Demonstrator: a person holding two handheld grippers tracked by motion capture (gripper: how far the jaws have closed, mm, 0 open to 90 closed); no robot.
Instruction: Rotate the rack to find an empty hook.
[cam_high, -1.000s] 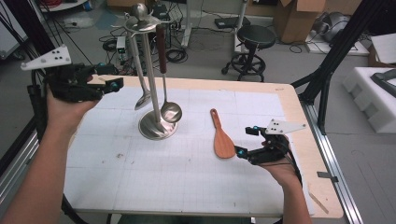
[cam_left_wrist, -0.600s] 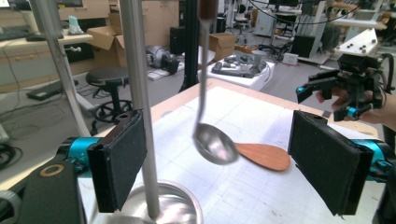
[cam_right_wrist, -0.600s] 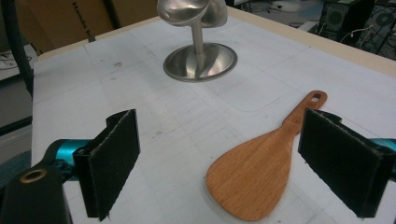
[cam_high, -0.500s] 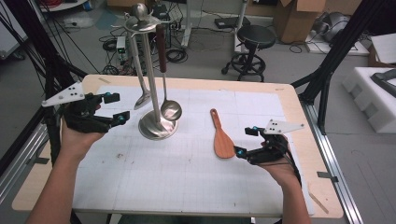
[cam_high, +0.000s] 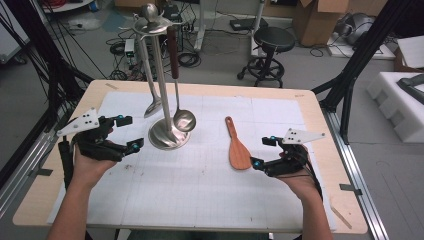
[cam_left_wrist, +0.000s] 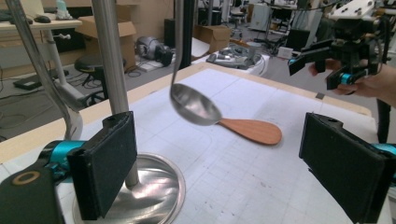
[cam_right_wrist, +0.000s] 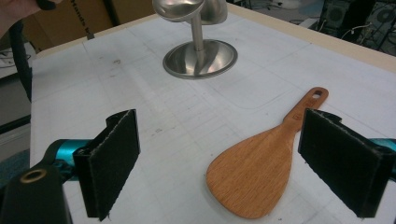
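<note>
Starting at the left of the high view: the left gripper (cam_high: 124, 133) is held above the mat, jaws spread wide, nothing between them, just beside the steel base of the utensil stand (cam_high: 169, 135). Seen along its own jaws, the stand's post (cam_left_wrist: 110, 60) rises just behind the left pad, and the ladle (cam_left_wrist: 195, 103) hangs from the stand, bowl clear of the mat. A second steel utensil (cam_high: 151, 82) hangs on the stand's far side.

Further right, the wooden spatula (cam_high: 238, 150) lies flat on the white mat (cam_high: 200, 190), handle pointing away from the person. The right gripper (cam_high: 263, 152) is held low just beside its blade, jaws spread and empty; in the right gripper view the spatula (cam_right_wrist: 261, 168) lies between the two pads, nearer the right one, not yet touched.

Step judged in hand: approach to the spatula for a pick-up, probably to be hung on the stand. The next move calls for the right gripper to be lowered astride the spatula and closed firmly on it; a flat, thin thing, so a low grip is needed.
</note>
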